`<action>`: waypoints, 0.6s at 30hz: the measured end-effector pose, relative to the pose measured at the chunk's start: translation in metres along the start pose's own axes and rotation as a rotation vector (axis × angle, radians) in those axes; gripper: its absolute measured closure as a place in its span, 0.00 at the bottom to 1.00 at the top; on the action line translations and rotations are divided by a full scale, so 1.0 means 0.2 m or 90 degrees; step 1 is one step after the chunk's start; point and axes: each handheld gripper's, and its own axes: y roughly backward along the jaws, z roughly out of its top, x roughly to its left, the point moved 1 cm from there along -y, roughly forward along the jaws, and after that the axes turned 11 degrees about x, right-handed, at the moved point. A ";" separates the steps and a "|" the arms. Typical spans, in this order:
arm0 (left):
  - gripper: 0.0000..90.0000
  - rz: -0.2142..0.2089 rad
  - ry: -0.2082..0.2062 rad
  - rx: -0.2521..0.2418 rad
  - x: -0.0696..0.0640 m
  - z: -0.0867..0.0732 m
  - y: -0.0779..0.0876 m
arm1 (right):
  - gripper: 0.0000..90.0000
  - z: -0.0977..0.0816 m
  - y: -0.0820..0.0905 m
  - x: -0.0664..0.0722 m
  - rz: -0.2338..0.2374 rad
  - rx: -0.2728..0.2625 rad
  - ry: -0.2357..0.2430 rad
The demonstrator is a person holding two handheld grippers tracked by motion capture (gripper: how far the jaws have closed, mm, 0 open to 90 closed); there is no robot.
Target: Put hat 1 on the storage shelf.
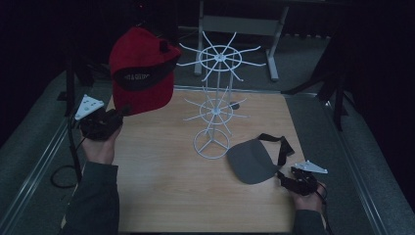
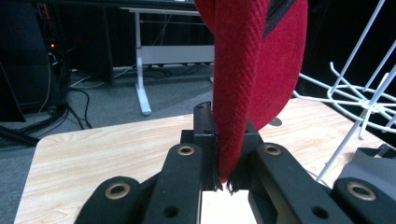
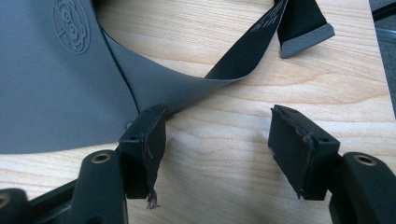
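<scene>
High view: my left tool [image 1: 119, 113] is clamped on the lower edge of the red cap [image 1: 142, 68], which hangs raised above the bench [image 1: 161, 196], left of the white wire rack [image 1: 215, 98]. My right tool [image 1: 288, 178] rests low at the bench's right, just beside the grey visor [image 1: 252, 159].

Left gripper view: my jaws pinch the red cap's [image 2: 252, 70] brim edge, the cap standing upright above them; the rack [image 2: 359, 98] stands to the right.

Right gripper view: my jaws stand apart on the bench [image 3: 224, 154], nothing between them; the left pad [image 3: 147, 149] lies against the visor's [image 3: 56, 84] edge, its black strap [image 3: 252, 46] beyond.
</scene>
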 end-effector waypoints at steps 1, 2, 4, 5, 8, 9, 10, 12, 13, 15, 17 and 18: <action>0.95 0.001 0.000 -0.001 0.00 0.01 0.00 | 0.41 0.00 0.00 0.00 0.000 0.000 0.000; 0.95 0.002 -0.001 -0.001 0.00 0.01 0.00 | 0.41 0.00 0.00 0.00 0.000 -0.001 0.000; 0.95 0.001 0.000 -0.003 -0.01 0.01 0.01 | 0.41 0.00 0.00 0.00 0.000 0.000 0.000; 0.95 0.000 0.003 -0.005 -0.01 0.01 0.01 | 0.41 0.00 0.00 0.00 0.000 0.000 0.000; 0.95 -0.004 0.000 -0.011 -0.01 0.02 0.02 | 0.41 0.00 0.00 0.00 0.000 0.000 0.000; 0.95 -0.004 -0.001 -0.014 -0.02 0.02 0.02 | 0.41 0.00 0.00 0.00 0.000 0.000 0.000; 0.95 -0.004 -0.002 -0.015 -0.02 0.02 0.02 | 0.41 0.00 0.00 0.00 0.000 0.000 0.000; 0.95 -0.006 -0.001 -0.018 -0.02 0.03 0.03 | 0.41 0.00 0.00 0.00 0.000 0.000 0.000; 0.95 -0.006 -0.001 -0.021 -0.02 0.03 0.03 | 0.41 0.00 0.00 0.00 0.000 0.000 0.000; 0.95 -0.007 -0.001 -0.023 -0.03 0.04 0.03 | 0.41 0.00 0.00 0.00 0.000 0.000 0.000; 0.95 -0.008 -0.001 -0.026 -0.03 0.04 0.04 | 0.41 0.00 0.00 0.00 0.000 0.000 0.000; 0.95 -0.008 0.000 -0.028 -0.03 0.04 0.04 | 0.41 0.00 0.00 0.00 0.000 0.000 0.000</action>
